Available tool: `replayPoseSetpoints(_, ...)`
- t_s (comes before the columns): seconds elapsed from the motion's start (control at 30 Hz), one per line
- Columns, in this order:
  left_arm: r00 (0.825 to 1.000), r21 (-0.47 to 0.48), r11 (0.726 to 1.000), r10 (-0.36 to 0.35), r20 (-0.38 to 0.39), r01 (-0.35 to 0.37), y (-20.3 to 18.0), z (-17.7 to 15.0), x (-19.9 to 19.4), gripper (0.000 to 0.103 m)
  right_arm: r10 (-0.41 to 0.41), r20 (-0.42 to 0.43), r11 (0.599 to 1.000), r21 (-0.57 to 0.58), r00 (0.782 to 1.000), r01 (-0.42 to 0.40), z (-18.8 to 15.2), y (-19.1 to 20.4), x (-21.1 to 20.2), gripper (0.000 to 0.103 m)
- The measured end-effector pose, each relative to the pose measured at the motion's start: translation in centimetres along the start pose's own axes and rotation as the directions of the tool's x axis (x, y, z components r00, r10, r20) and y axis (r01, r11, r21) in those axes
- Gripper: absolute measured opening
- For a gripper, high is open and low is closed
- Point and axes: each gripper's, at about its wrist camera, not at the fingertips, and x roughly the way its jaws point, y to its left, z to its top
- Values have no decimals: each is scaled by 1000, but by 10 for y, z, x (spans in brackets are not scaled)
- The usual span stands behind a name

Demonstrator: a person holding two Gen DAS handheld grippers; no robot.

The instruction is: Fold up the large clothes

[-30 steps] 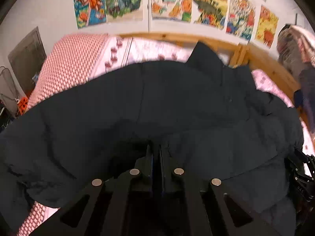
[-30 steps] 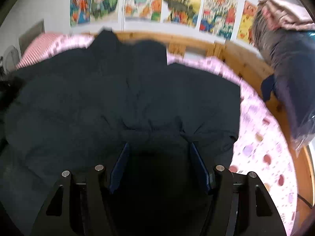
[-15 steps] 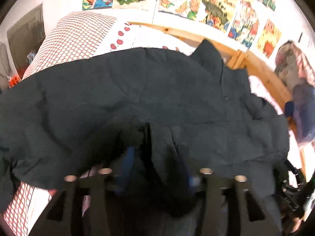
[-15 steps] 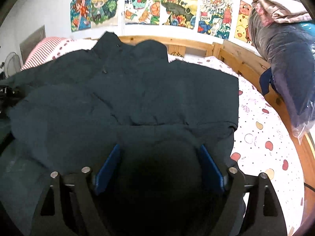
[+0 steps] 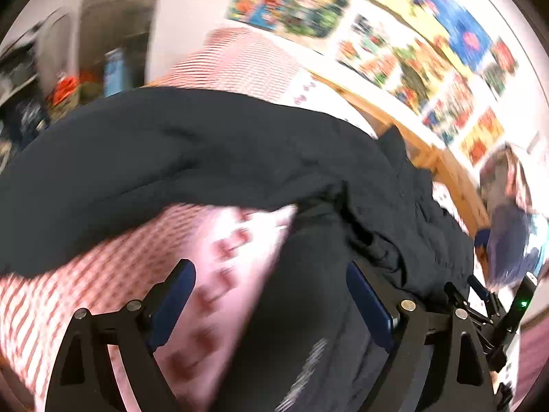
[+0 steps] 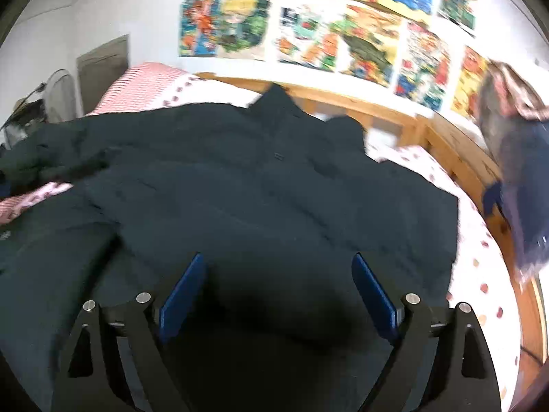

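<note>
A large dark padded jacket (image 6: 267, 189) lies spread over the bed, its collar toward the wooden headboard. In the left wrist view the same jacket (image 5: 206, 158) is bunched, with a band of pink patterned sheet (image 5: 219, 257) showing under it. My left gripper (image 5: 271, 295) is open, its blue pads wide apart over the sheet and the jacket's edge, holding nothing. My right gripper (image 6: 278, 292) is open too, hovering over the jacket's lower part with nothing between its fingers. Both views are motion-blurred.
The wooden bed frame (image 6: 446, 137) runs along the far and right sides. Posters (image 6: 343, 34) cover the wall. A bundle of bagged clothes (image 6: 514, 158) sits at the right. Shelves with clutter (image 5: 51, 96) stand to the left of the bed.
My left gripper was shut on the jacket's fabric a second ago; it has opened, let go and swung left. My right gripper stayed open and drew back a little.
</note>
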Motion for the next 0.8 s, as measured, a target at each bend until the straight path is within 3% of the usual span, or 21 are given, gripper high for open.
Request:
replayPoseSetpoints(0.17,997,-232,973,32,76,-13,67,-5,-26,92,59,-2,998,-38,998,-59,23,41,8,85)
replayPoseSetpoints(0.3,989,-375,926,83,126,-30,113,-2,-28,92,41,6,997,-66,999,-41,48,69,24,85)
replayPoseSetpoints(0.37,988,-457,889,84,127,-16,137,-1,-23,92,44,6,998,-52,999,-44,65,81,38,85)
replayPoseSetpoints(0.6,984,-527,849,106,144,-14,177,-2,-6,90,47,-65,998,-29,997,-49,88,120,96,85)
replayPoseSetpoints(0.7,975,-528,849,138,176,-24,183,0,-7,76,47,-116,996,-64,992,-54,74,135,111,85)
replayPoseSetpoints(0.8,963,-534,845,171,206,-35,189,-1,-13,53,60,-150,996,-63,987,-71,52,142,121,85)
